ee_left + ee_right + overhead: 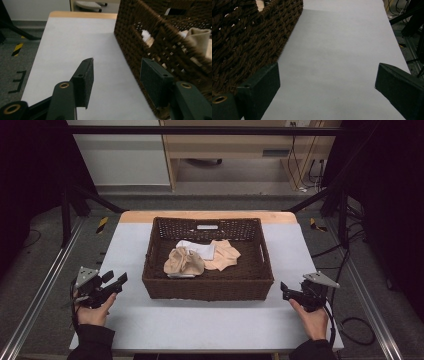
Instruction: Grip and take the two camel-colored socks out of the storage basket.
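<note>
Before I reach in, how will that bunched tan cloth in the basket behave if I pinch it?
The tan cloth lies crumpled in soft folds, so it probably drapes limply and weighs little. It overlaps the white cloth, which may drag along.

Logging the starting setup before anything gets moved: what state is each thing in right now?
Wicker basket: upright on the table, holding cloths.
Beige cloth: bunched up in the basket.
White cloth: crumpled, partly under the others.
Peach cloth: lying loosely spread.
Left gripper: open, empty.
Right gripper: open, empty.
</note>
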Demonstrator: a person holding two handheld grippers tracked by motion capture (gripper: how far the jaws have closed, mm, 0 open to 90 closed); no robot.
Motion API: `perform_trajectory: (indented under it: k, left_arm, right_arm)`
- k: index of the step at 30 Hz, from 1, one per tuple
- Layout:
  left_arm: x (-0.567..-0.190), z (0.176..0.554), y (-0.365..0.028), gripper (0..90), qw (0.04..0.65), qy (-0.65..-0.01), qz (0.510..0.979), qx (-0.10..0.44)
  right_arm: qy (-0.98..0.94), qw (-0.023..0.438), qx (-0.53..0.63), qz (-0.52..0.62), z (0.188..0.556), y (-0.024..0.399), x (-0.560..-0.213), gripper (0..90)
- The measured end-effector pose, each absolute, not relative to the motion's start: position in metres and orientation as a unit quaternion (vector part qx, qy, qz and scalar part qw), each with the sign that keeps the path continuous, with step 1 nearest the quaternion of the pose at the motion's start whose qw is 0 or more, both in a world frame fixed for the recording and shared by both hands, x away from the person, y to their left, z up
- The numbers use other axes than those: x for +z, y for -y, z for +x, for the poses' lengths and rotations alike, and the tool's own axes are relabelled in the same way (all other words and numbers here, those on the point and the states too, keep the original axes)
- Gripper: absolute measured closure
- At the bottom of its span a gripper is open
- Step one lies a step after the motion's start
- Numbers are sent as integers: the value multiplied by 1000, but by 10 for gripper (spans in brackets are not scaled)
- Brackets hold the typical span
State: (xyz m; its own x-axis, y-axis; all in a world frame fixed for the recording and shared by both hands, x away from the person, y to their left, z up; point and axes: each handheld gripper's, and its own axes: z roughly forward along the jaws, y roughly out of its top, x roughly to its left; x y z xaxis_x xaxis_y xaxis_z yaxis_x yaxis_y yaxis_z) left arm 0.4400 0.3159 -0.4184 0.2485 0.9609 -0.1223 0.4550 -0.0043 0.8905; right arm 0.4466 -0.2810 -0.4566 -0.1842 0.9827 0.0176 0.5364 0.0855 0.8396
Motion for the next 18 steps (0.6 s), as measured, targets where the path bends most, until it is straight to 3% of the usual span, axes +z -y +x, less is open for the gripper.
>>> perform_trajectory:
  k: [18]
  left_arm:
    - [-370,447,-285,453,490,-500,649,298]
  right_arm:
    - [-673,312,376,555,442,280,-454,60]
